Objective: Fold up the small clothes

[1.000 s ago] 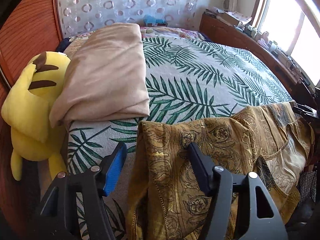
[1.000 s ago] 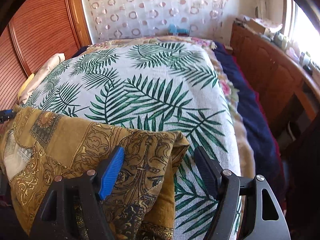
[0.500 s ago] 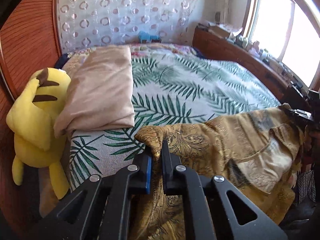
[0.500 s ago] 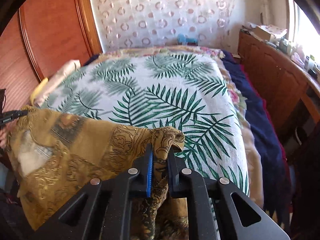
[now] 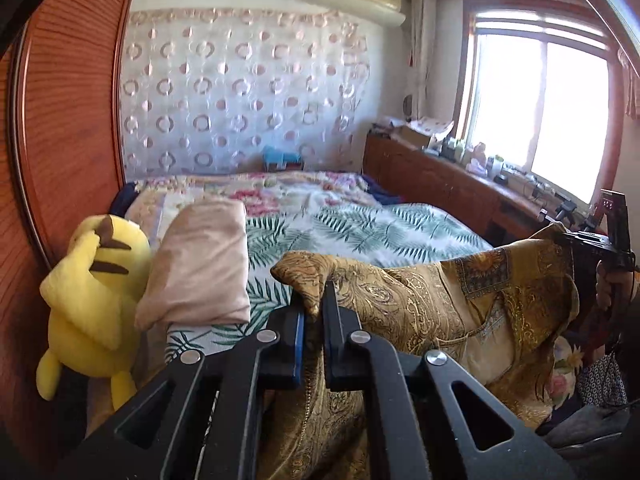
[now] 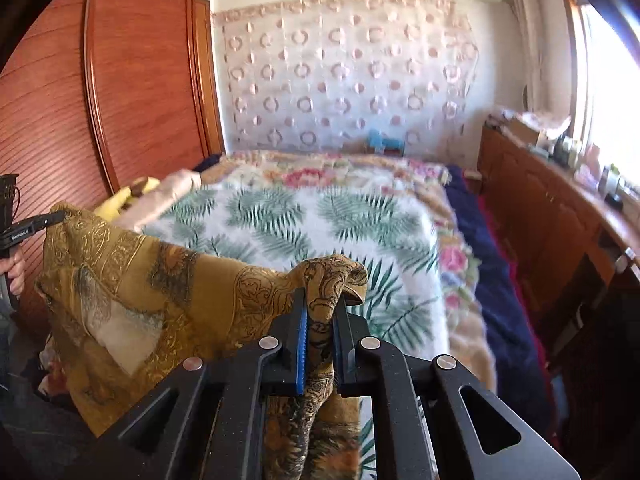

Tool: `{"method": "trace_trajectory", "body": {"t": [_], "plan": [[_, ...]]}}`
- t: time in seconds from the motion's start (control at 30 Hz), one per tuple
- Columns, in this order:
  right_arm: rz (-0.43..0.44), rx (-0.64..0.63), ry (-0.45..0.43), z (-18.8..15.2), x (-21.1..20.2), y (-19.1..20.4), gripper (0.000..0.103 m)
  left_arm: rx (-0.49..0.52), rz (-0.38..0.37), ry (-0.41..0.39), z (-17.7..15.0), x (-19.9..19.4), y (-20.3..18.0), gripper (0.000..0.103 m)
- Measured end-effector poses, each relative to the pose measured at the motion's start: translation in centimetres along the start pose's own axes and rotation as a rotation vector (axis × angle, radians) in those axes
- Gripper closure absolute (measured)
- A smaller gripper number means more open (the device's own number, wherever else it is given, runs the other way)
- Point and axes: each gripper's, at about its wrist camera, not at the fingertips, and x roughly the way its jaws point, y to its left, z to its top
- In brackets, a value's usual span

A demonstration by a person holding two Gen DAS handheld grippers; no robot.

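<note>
Two grips: each hand-held gripper pinches a separate corner of one garment, which hangs stretched between them above the near end of the bed.
Left hand-held gripper (image 5: pixel 313 312): jaws pressed together on a bunched corner of the gold patterned garment (image 5: pixel 440 304); a peak of cloth pokes up past the fingertips.
Right hand-held gripper (image 6: pixel 320 316): jaws pressed together on the opposite corner of the same garment (image 6: pixel 160 288), with a knot of fabric sticking out above and to the right of the fingertips.
Garment: ochre-gold with dark paisley and border print, a pale lining showing at its opening (neckline, it seems); lifted, sagging in the middle, its lower part draping down out of frame.
Cross views: the right hand-held gripper shows at the far right edge of the left wrist view (image 5: pixel 592 238), holding the cloth's far corner; the left one shows at the far left edge of the right wrist view (image 6: pixel 40 222).
Bed (image 5: pixel 360 232): covered by a white spread with green palm leaves, a floral blanket toward the headboard end.
Beige folded cloth (image 5: pixel 204 260): lies on the bed's left side, touching the yellow plush toy (image 5: pixel 92 292), which leans against the wooden wardrobe (image 5: pixel 68 120).
Wooden counter (image 5: pixel 440 176): runs under the window (image 5: pixel 536 112), cluttered with small items.
</note>
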Motion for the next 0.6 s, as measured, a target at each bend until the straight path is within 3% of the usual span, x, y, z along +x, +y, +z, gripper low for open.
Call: {"method": "trace_trajectory", "body": {"t": [0.3,0.6], "plan": [[0.022,-0.069,-0.175,1.7,-7.9,2.0,0.094,0.054,0.008,-0.132,3.0,-4.3,-1.4,0.095],[-0.003,-0.08,-0.285,2.4,-11.5,2.3,0.094,0.053,0.026,-0.281,5.6,-8.1,-1.4,0.095]]}}
